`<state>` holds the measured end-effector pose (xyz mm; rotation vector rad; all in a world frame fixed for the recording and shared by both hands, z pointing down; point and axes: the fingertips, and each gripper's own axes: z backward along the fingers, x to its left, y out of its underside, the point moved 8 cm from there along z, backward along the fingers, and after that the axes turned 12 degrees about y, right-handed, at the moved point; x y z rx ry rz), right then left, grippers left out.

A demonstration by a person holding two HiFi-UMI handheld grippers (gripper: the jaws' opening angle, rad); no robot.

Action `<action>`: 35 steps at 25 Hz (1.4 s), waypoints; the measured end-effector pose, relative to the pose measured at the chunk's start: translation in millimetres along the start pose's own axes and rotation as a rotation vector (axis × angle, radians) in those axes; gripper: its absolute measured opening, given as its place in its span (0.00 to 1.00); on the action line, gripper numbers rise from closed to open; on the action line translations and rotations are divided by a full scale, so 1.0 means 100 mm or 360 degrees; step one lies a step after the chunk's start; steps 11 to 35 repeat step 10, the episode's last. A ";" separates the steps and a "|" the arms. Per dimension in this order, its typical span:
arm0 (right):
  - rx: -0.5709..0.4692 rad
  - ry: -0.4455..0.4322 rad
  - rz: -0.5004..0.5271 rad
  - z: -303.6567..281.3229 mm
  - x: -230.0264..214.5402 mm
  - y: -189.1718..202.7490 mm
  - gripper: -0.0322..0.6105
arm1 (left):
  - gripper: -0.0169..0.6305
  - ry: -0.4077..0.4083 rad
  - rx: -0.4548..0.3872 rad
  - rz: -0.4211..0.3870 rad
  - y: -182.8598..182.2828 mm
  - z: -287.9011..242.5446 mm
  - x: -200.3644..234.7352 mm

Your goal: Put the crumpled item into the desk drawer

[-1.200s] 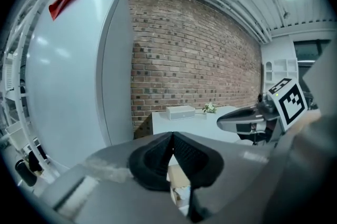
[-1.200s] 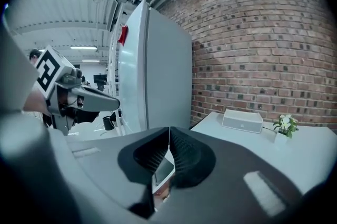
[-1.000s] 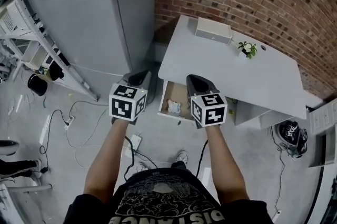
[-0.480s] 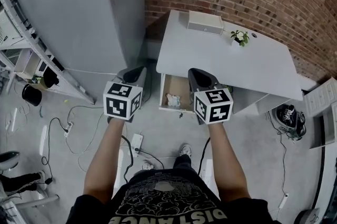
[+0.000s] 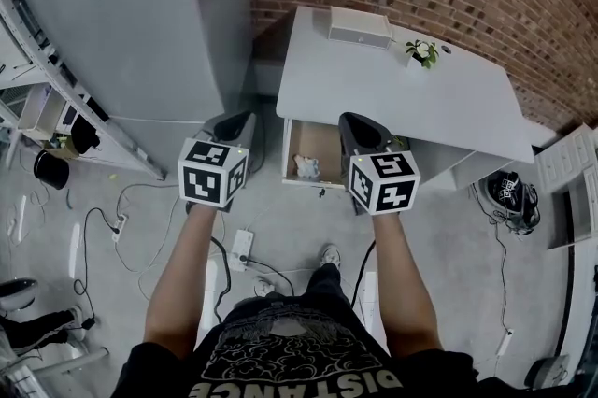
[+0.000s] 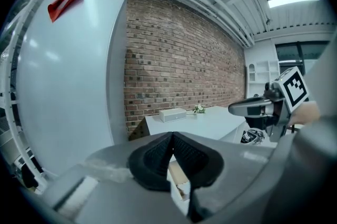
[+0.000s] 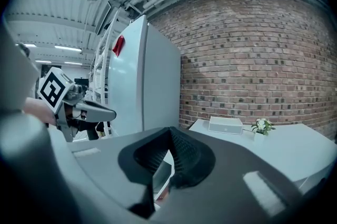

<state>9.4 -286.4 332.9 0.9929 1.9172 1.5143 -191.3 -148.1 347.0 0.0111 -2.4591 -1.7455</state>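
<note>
The crumpled item [image 5: 306,166] lies inside the open drawer [image 5: 316,142] of the white desk [image 5: 402,97], clear of both tools. The left gripper [image 5: 234,123] and the right gripper [image 5: 360,127] hover at the drawer front, one to each side. Each has its jaws closed tip to tip with nothing between them.

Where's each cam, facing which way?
Head view: on head, steeply down at desk and open drawer; forearms, left gripper, right gripper show.
Left gripper view: on it, along shut jaws toward brick wall; right gripper at right.
Right gripper view: likewise, shut jaws; left gripper at left.
All three share box and plant.
</note>
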 end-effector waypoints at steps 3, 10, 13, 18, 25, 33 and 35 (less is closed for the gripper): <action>0.0002 0.0000 0.0000 0.00 0.01 -0.01 0.05 | 0.03 0.0003 0.0000 0.0001 -0.01 0.01 0.00; 0.0014 -0.0011 -0.0003 -0.06 0.06 -0.01 0.05 | 0.02 -0.0002 0.0004 0.0008 -0.02 0.02 0.06; 0.0014 -0.0011 -0.0003 -0.06 0.06 -0.01 0.05 | 0.02 -0.0002 0.0004 0.0008 -0.02 0.02 0.06; 0.0014 -0.0011 -0.0003 -0.06 0.06 -0.01 0.05 | 0.02 -0.0002 0.0004 0.0008 -0.02 0.02 0.06; 0.0014 -0.0011 -0.0003 -0.06 0.06 -0.01 0.05 | 0.02 -0.0002 0.0004 0.0008 -0.02 0.02 0.06; 0.0014 -0.0011 -0.0003 -0.06 0.06 -0.01 0.05 | 0.02 -0.0002 0.0004 0.0008 -0.02 0.02 0.06; 0.0014 -0.0011 -0.0003 -0.06 0.06 -0.01 0.05 | 0.02 -0.0002 0.0004 0.0008 -0.02 0.02 0.06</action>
